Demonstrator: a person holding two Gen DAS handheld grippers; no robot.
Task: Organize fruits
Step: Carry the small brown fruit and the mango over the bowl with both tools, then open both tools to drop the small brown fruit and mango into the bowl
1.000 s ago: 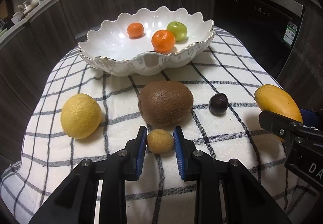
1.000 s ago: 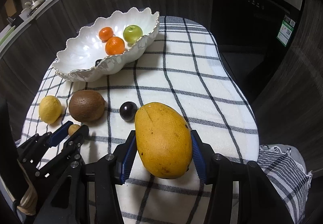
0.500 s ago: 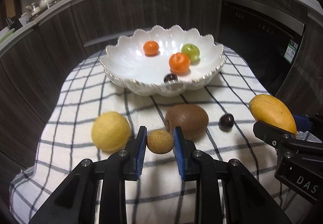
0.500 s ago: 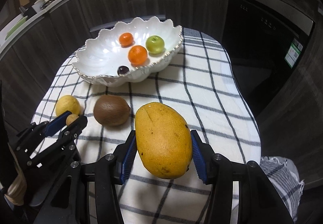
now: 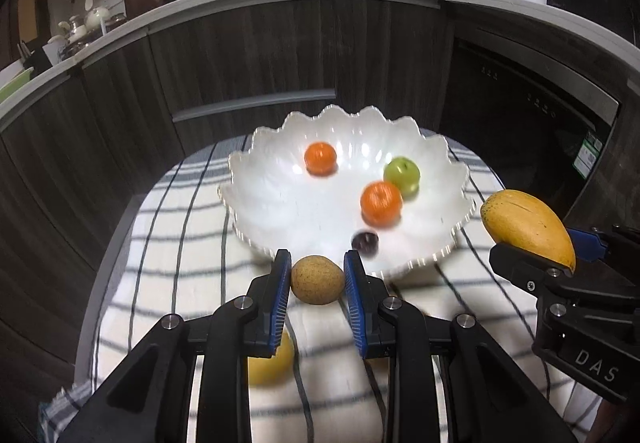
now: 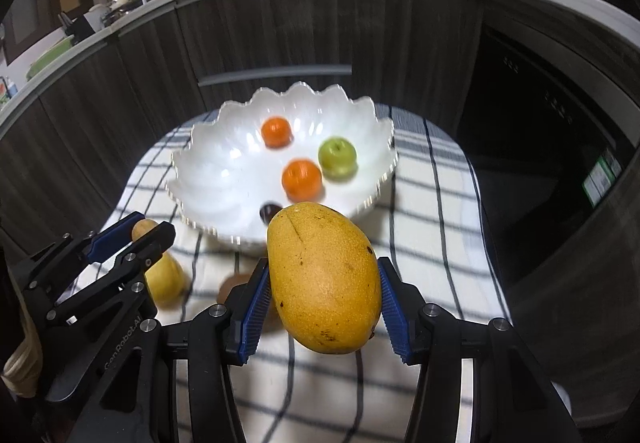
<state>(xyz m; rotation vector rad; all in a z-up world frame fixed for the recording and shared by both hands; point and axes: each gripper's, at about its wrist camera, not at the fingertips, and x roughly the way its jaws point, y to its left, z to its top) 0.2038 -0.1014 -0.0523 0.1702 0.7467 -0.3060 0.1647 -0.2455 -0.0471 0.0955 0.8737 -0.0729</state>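
Checked cloth (image 5: 168, 227) covers the table, bearing a scalloped white bowl (image 5: 264, 199) with two oranges, a green apple (image 5: 401, 173) and a dark plum (image 5: 365, 242); a lemon (image 6: 162, 279) and kiwi lie blurred below the grippers. Left gripper (image 5: 317, 280) pinches a small brown fruit (image 5: 317, 280) near the bowl's rim; right gripper (image 6: 323, 297) clamps a yellow mango (image 6: 323, 277) — both tilted downward, aloft.
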